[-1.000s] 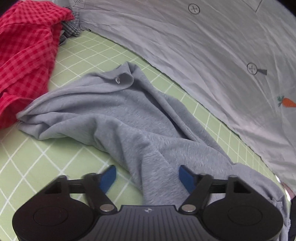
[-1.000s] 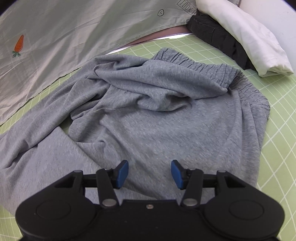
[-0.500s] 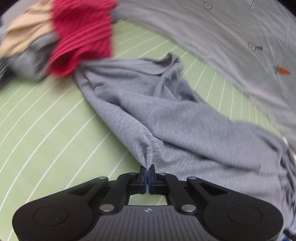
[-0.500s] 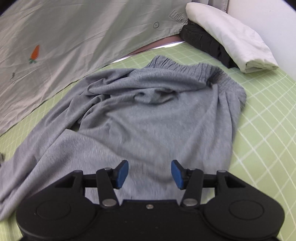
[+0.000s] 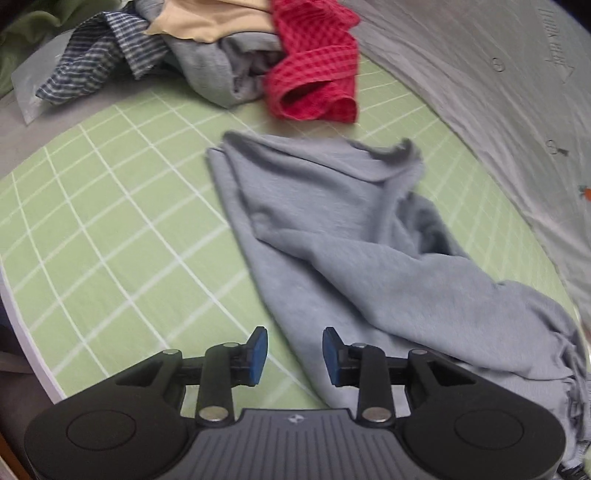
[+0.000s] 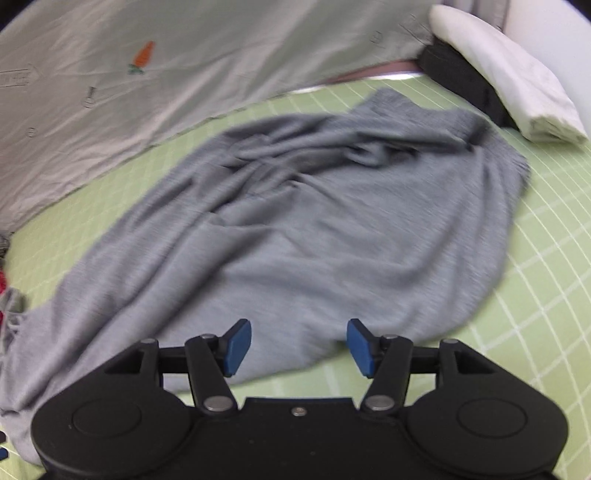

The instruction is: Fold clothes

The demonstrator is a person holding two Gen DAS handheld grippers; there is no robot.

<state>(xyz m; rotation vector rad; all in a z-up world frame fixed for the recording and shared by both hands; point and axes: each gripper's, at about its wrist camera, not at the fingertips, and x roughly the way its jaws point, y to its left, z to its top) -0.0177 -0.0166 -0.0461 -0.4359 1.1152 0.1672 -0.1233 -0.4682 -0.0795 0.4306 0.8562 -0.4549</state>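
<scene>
Grey sweatpants (image 5: 351,236) lie crumpled on a green checked sheet (image 5: 110,229), one leg stretching away in the left wrist view. My left gripper (image 5: 293,349) is open just above the near edge of that leg, holding nothing. In the right wrist view the wider waist part of the grey sweatpants (image 6: 332,221) spreads out ahead. My right gripper (image 6: 297,343) is open over its near hem, with the fabric lying under the blue pads and not pinched.
A heap of clothes sits at the far left: a red checked garment (image 5: 314,74), a striped one (image 5: 96,62) and a beige one (image 5: 207,22). A grey quilt (image 6: 147,74) with a carrot print runs along the back. White (image 6: 506,70) and black folded items lie far right.
My left gripper was shut on the trouser leg half a second ago; it has let go and opened, and the leg now lies flatter. The right gripper stayed open and drew back slightly.
</scene>
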